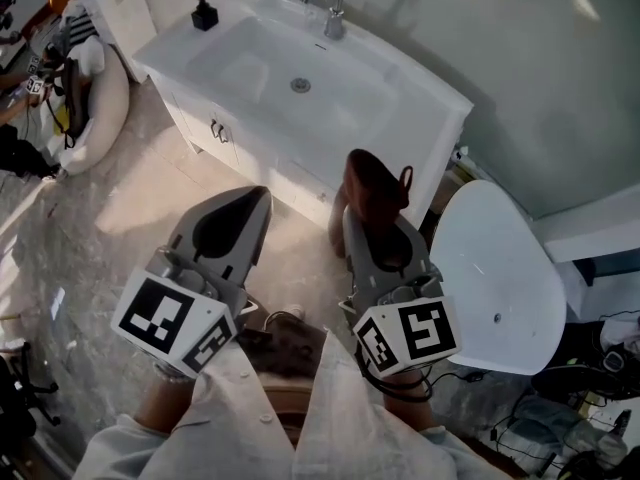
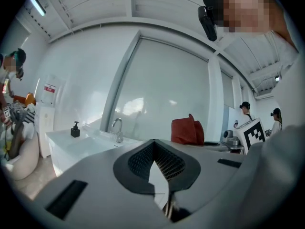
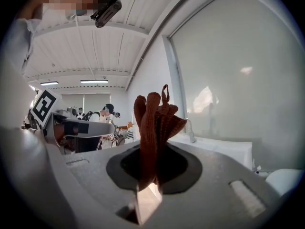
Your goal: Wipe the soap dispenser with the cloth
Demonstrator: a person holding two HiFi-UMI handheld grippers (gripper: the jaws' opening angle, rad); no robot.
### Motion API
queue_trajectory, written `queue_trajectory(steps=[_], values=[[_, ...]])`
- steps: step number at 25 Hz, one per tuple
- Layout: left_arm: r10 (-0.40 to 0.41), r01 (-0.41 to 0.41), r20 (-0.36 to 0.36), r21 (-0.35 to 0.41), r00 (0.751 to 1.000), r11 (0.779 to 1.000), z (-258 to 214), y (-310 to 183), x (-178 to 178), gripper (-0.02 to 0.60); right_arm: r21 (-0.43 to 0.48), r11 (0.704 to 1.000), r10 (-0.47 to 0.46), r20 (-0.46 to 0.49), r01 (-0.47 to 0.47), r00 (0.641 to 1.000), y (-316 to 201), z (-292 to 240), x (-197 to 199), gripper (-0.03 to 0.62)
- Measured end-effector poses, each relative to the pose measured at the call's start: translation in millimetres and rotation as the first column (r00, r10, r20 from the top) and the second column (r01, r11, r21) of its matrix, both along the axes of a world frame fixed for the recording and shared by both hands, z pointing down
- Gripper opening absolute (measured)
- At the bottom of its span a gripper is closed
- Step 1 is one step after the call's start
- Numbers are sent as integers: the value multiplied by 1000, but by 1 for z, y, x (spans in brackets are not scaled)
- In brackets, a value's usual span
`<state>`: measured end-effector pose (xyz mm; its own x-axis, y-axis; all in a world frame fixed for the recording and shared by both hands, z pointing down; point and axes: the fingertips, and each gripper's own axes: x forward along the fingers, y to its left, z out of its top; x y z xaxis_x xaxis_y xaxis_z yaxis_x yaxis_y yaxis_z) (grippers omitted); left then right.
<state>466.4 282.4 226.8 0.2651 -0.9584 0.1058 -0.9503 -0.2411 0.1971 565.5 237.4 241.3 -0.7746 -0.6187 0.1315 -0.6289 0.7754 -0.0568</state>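
Note:
The black soap dispenser (image 1: 204, 12) stands on the back left corner of the white washbasin counter (image 1: 418, 86); in the left gripper view the dispenser (image 2: 75, 129) shows small at the left. My right gripper (image 1: 362, 200) is shut on a reddish-brown cloth (image 1: 371, 186), which sticks up bunched from its jaws (image 3: 153, 137). My left gripper (image 1: 252, 203) is shut with nothing between its jaws. Both grippers hang in front of the cabinet, well short of the dispenser. The cloth (image 2: 187, 130) also shows in the left gripper view.
A chrome tap (image 1: 331, 4) rises behind the basin, with a drain (image 1: 300, 85) in the bowl. A white toilet lid (image 1: 497, 278) is at the right, a white cushion (image 1: 103, 106) at the left. Cables (image 1: 565, 438) lie bottom right. People stand in the background.

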Motion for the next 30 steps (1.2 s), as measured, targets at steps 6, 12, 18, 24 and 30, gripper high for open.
queue_trajectory(steps=[6,12,18,24,30], values=[[-53,53,5,-6,999,999,-2,-2,-64,5,-3,998,-60,-1,60,998,-9,-3,-69,55],[-99,99,2,-9,995,995,-2,-10,-130,4,-11,995,-100,1,100,995,-21,-3,-136,55],[-119,119,1,-15,993,993,4,-20,-196,4,-17,993,-120,-10,120,993,-32,2,-200,55],[-136,136,-3,-7,991,991,7,-27,-261,3,-17,991,-136,-18,136,991,-40,7,-267,55],[-175,175,-21,-2,984,984,11,-24,-326,3,-8,988,-153,-18,153,988,-43,5,-330,55]])
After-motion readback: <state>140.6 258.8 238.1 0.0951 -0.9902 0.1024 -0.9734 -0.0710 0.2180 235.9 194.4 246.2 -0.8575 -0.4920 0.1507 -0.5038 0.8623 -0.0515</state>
